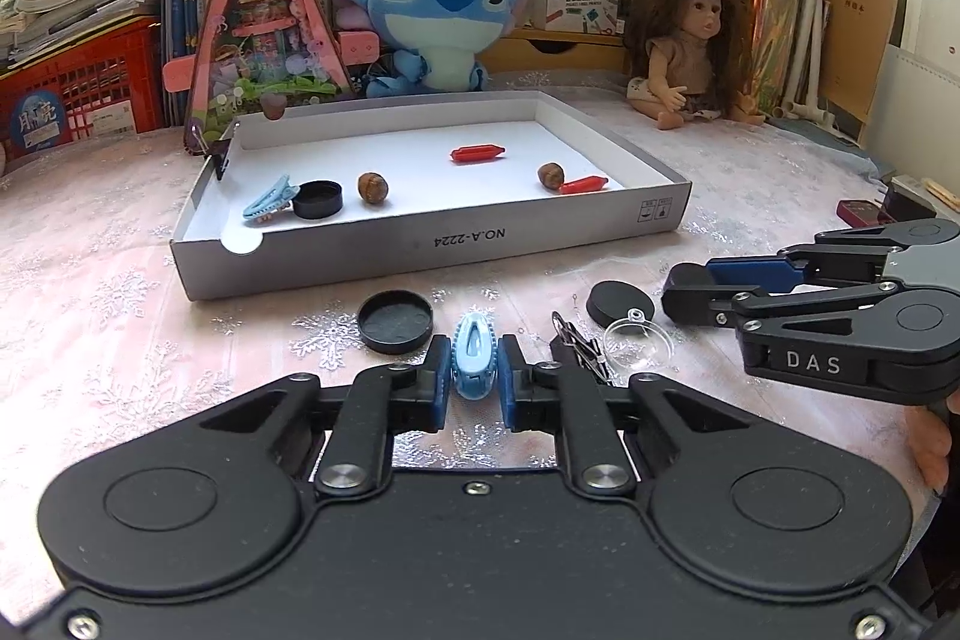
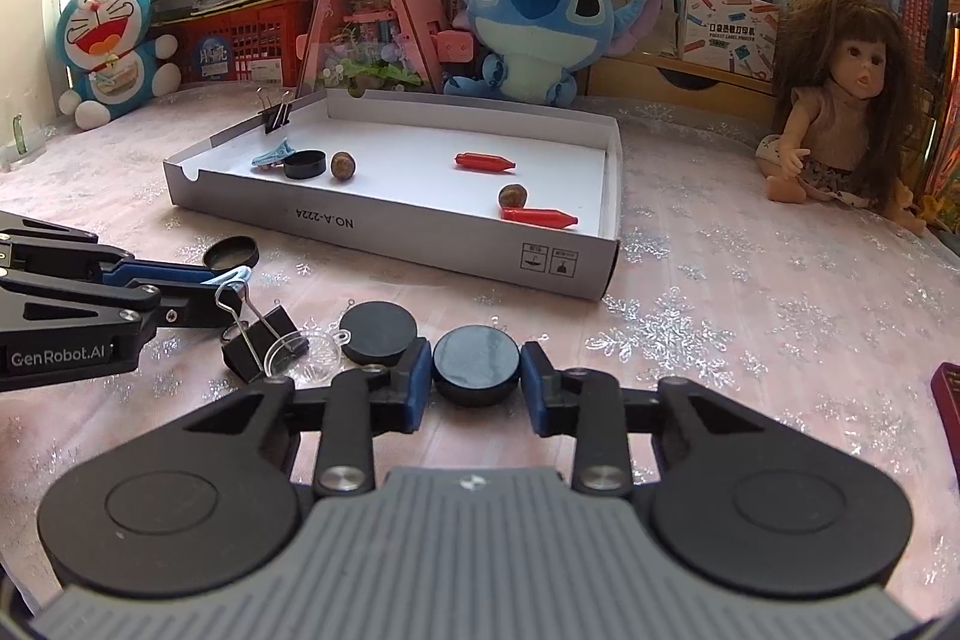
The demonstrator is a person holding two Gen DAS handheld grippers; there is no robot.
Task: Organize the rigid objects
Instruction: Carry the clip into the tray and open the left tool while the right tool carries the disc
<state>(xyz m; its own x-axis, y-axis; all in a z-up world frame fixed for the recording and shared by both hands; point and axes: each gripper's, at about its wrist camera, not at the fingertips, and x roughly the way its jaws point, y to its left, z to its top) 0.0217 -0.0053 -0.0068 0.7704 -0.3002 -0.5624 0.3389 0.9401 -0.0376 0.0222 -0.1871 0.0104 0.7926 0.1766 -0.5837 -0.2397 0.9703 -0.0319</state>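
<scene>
Nearest in our left view, the left gripper (image 1: 474, 370) is closed on a blue clip (image 1: 473, 359), its blue pads pressing both sides, low over the cloth (image 1: 120, 292). Just left of it lies an upturned black cap (image 1: 396, 321); to the right we see a binder clip (image 1: 579, 349), a clear dome (image 1: 636, 345) and another black cap (image 1: 621, 308), all crowded together. Our right gripper (image 1: 690, 301) reaches in from the right edge; its grip is hidden here. Beyond stands the tray (image 1: 420, 250), holding a second blue clip, a cap, two nuts and two red pieces.

From our right view, the right gripper (image 2: 477, 379) holds a black cap (image 2: 477, 366) between its pads; the left pad touches, the right looks at the rim, though we cannot be sure it presses. A second cap (image 2: 378, 332) sits touching beside it, with the dome (image 2: 312, 355) and binder clip (image 2: 258, 340) just left. Our left gripper (image 2: 204, 286) enters from the left, its clip mostly hidden. A red object at the right edge is cut off.
</scene>
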